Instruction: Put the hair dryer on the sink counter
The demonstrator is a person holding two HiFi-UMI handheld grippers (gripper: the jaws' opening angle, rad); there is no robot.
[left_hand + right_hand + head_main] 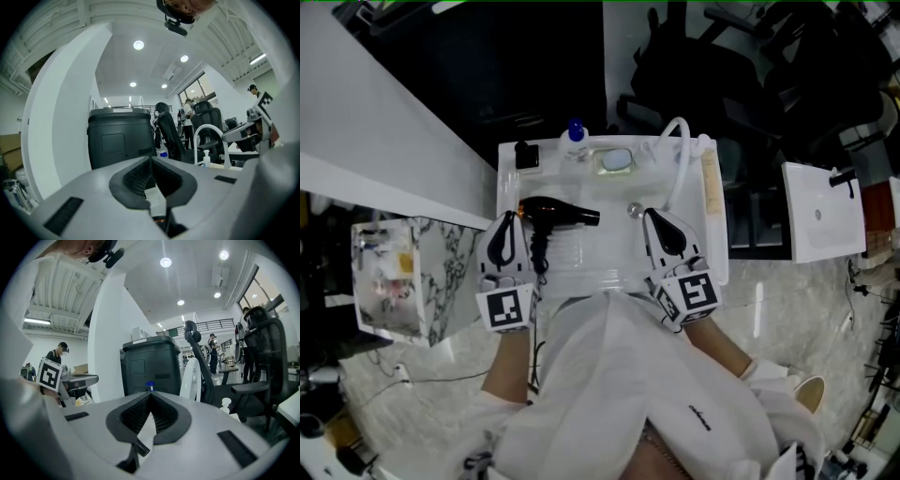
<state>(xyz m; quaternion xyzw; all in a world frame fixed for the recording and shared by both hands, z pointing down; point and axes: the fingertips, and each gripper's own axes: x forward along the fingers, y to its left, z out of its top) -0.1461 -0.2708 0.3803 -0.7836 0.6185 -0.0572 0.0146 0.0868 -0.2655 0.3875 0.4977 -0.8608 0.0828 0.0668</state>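
**A:** Left half of the sink counter [508,187]: your hair dryer [558,212] lies there, barrel pointing frame-right.

**B:** Nearer tongs?

**A:** Your left gripper [508,221], just beside the handle; your right gripper [652,216] sits apart. Both are pinched together, empty.

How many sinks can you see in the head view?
2. The sink counter straight ahead, holding the hair dryer; a second sink at the far right. Others may be hidden.

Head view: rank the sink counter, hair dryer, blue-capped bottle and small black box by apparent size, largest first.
1. sink counter
2. hair dryer
3. blue-capped bottle and small black box: they look too alike to rank.
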